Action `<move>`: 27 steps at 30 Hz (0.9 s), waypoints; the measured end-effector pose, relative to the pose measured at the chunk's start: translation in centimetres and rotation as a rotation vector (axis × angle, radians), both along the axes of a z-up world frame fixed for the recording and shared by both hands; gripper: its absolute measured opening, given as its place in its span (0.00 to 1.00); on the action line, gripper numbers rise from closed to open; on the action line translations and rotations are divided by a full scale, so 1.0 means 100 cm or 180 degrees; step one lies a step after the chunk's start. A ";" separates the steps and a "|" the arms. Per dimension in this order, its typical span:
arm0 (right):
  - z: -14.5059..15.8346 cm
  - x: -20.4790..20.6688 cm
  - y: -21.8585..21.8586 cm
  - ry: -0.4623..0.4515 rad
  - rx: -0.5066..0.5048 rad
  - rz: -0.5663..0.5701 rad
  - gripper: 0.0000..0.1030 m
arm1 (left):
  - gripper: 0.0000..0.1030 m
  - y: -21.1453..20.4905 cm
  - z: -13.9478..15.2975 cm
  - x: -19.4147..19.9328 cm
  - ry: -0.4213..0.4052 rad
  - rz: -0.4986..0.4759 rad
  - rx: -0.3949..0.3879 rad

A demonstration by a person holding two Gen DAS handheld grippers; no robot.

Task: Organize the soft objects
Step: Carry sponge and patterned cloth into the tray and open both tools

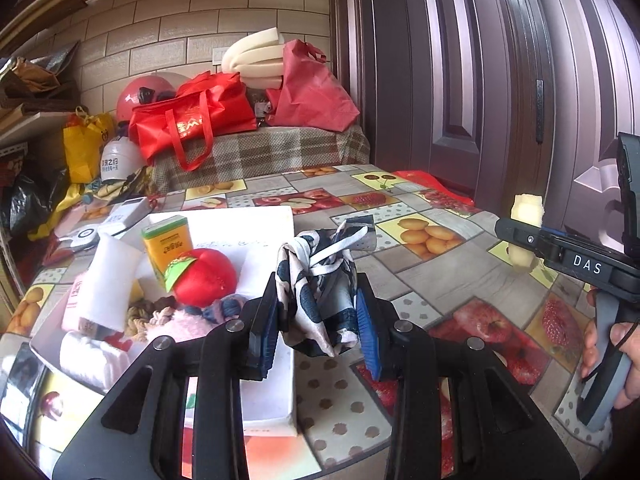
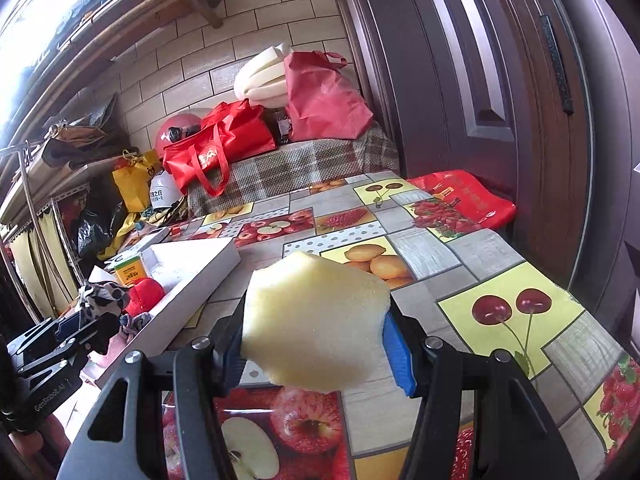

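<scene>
My left gripper [image 1: 318, 320] is shut on a bundled black-and-white patterned cloth [image 1: 320, 292], held above the right edge of a shallow white box [image 1: 272, 412]. The box holds a red soft ball [image 1: 206, 278], a yellow-green carton [image 1: 168, 246], white rolled cloths [image 1: 108, 284] and braided hair ties [image 1: 150, 314]. My right gripper [image 2: 316, 344] is shut on a pale yellow sponge [image 2: 316, 320], held above the fruit-print tablecloth [image 2: 500, 320]. The sponge [image 1: 527, 210] and right gripper show at the right of the left wrist view. The cloth [image 2: 104, 294] and box [image 2: 192, 280] show at the left of the right wrist view.
Beyond the table a plaid-covered bench [image 1: 264, 152] carries red bags [image 1: 196, 120], a pink bag [image 1: 312, 88] and foam pieces [image 1: 252, 60]. A brown door [image 1: 480, 80] stands to the right. A red bag [image 2: 464, 200] lies by the table's far right edge. Cluttered shelves stand at left.
</scene>
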State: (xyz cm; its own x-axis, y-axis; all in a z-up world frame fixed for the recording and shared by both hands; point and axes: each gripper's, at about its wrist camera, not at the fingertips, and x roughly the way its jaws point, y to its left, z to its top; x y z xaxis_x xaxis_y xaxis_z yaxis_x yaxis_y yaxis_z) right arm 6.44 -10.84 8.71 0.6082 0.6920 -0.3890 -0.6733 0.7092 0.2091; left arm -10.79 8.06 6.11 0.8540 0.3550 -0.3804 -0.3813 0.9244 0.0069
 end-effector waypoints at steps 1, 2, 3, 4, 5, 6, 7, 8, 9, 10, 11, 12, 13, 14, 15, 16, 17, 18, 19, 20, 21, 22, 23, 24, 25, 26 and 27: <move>0.000 -0.002 0.002 -0.0016 -0.0011 0.0013 0.57 | 0.33 0.003 0.000 -0.005 -0.0016 0.0030 -0.0008; 0.001 -0.004 0.004 -0.0033 -0.0020 0.0028 0.57 | 0.33 0.006 0.000 -0.009 -0.0025 0.0057 -0.0016; 0.001 -0.006 0.005 -0.0047 -0.0026 0.0043 0.57 | 0.33 0.009 0.000 -0.013 -0.0030 0.0083 -0.0024; 0.001 -0.008 0.007 -0.0057 -0.0031 0.0060 0.57 | 0.33 0.012 0.000 -0.017 -0.0036 0.0105 -0.0034; 0.001 -0.009 0.009 -0.0066 -0.0039 0.0079 0.57 | 0.33 0.015 -0.001 -0.019 -0.0038 0.0127 -0.0041; 0.001 -0.011 0.012 -0.0074 -0.0050 0.0096 0.57 | 0.33 0.018 -0.001 -0.022 -0.0035 0.0144 -0.0043; 0.001 -0.013 0.014 -0.0081 -0.0062 0.0116 0.57 | 0.33 0.020 -0.001 -0.024 -0.0032 0.0160 -0.0043; 0.001 -0.015 0.017 -0.0088 -0.0078 0.0141 0.57 | 0.33 0.023 -0.001 -0.026 -0.0035 0.0177 -0.0044; 0.001 -0.017 0.021 -0.0098 -0.0098 0.0166 0.57 | 0.33 0.025 -0.001 -0.028 -0.0035 0.0192 -0.0043; 0.001 -0.020 0.025 -0.0113 -0.0121 0.0198 0.57 | 0.33 0.027 -0.001 -0.028 -0.0031 0.0207 -0.0045; 0.001 -0.023 0.029 -0.0136 -0.0148 0.0232 0.57 | 0.33 0.030 -0.001 -0.030 -0.0031 0.0222 -0.0052; 0.001 -0.028 0.033 -0.0166 -0.0174 0.0262 0.57 | 0.33 0.033 -0.001 -0.031 -0.0030 0.0237 -0.0059; 0.002 -0.032 0.037 -0.0197 -0.0192 0.0296 0.57 | 0.33 0.036 -0.001 -0.032 -0.0028 0.0254 -0.0060; 0.002 -0.035 0.040 -0.0225 -0.0207 0.0328 0.57 | 0.33 0.040 -0.002 -0.034 -0.0028 0.0277 -0.0059; 0.002 -0.039 0.043 -0.0248 -0.0221 0.0359 0.57 | 0.33 0.044 -0.002 -0.035 -0.0029 0.0302 -0.0058; 0.002 -0.042 0.047 -0.0266 -0.0237 0.0391 0.57 | 0.33 0.048 -0.002 -0.036 -0.0028 0.0332 -0.0051; 0.001 -0.045 0.051 -0.0279 -0.0254 0.0423 0.57 | 0.33 0.053 -0.002 -0.038 -0.0028 0.0364 -0.0041; 0.001 -0.047 0.056 -0.0292 -0.0273 0.0453 0.57 | 0.33 0.058 -0.002 -0.039 -0.0029 0.0401 -0.0032; 0.001 -0.050 0.060 -0.0313 -0.0296 0.0484 0.57 | 0.33 0.063 -0.002 -0.041 -0.0032 0.0443 -0.0026; 0.001 -0.053 0.064 -0.0340 -0.0318 0.0514 0.57 | 0.33 0.070 -0.002 -0.043 -0.0033 0.0489 -0.0031; 0.001 -0.055 0.067 -0.0368 -0.0337 0.0544 0.57 | 0.33 0.077 -0.003 -0.045 -0.0036 0.0535 -0.0053; 0.001 -0.058 0.071 -0.0394 -0.0355 0.0574 0.57 | 0.33 0.085 -0.003 -0.047 -0.0039 0.0580 -0.0091; 0.001 -0.060 0.075 -0.0417 -0.0371 0.0602 0.57 | 0.33 0.092 -0.004 -0.050 -0.0041 0.0624 -0.0134; 0.001 -0.062 0.078 -0.0435 -0.0384 0.0626 0.57 | 0.33 0.100 -0.005 -0.052 -0.0046 0.0671 -0.0181; 0.000 -0.063 0.082 -0.0444 -0.0396 0.0653 0.57 | 0.33 0.107 -0.005 -0.054 -0.0053 0.0714 -0.0226; 0.000 -0.064 0.086 -0.0446 -0.0405 0.0684 0.57 | 0.33 0.113 -0.006 -0.056 -0.0055 0.0755 -0.0270; -0.001 -0.065 0.090 -0.0438 -0.0417 0.0717 0.57 | 0.33 0.119 -0.007 -0.057 -0.0054 0.0787 -0.0320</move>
State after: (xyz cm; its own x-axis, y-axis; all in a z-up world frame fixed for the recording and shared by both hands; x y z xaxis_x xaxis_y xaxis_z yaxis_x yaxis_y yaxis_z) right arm -0.05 -1.82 8.66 0.4982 0.7649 -0.4085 -0.8325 0.5537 0.0215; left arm -16.46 20.01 5.41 0.7527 0.5148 -0.4105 -0.5948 0.7990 -0.0886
